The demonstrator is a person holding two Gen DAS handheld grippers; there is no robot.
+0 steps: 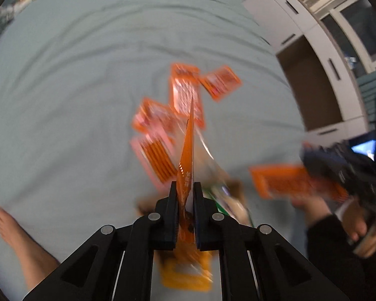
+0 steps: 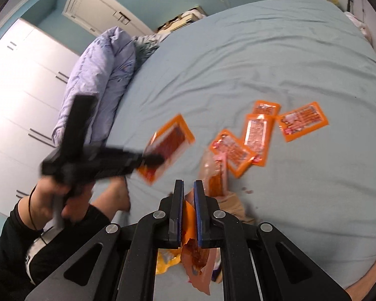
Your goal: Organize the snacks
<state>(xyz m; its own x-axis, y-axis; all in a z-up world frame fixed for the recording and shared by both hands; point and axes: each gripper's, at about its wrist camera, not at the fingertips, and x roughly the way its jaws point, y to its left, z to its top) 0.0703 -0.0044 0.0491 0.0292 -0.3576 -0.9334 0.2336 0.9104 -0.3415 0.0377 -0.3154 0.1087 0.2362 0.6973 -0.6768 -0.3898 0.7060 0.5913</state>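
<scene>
Nearest the lens in the left wrist view, the left gripper point(image 1: 185, 193) has its two black jaws drawn almost together on one orange snack packet point(image 1: 187, 160), pinched edge-on so the packet stands up between the fingers and runs away from the camera. In the right wrist view the right gripper point(image 2: 188, 190) is likewise nearly closed, clamping a second orange packet point(image 2: 189, 213) whose crumpled lower end hangs out beneath the jaws.

Going left to right across the pale blue bed sheet point(image 2: 238, 62) in the right wrist view: a rolled lilac duvet point(image 2: 97, 75) lies along the far left edge; near it the left gripper point(image 2: 153, 159) is seen from outside, carrying its packet point(image 2: 170, 140) above the sheet. Just right of centre stands a clear bag point(image 2: 214, 173), already holding at least one packet; how many more are inside cannot be told. Right of the bag, four loose packets lie flat: one near point(image 2: 234, 154), one long one point(image 2: 257, 135) overlapping it, a small one point(image 2: 266, 107) farther back, and one point(image 2: 303, 120) at the far right, apart from the others.

The left wrist view is heavily blurred; loose packets show on the sheet beyond the held one, but overlap and blur defeat a sure count. At its right edge the right gripper point(image 1: 320, 178) holds its packet point(image 1: 285, 180). A bare foot point(image 1: 5, 223) rests on the sheet at near left.
</scene>
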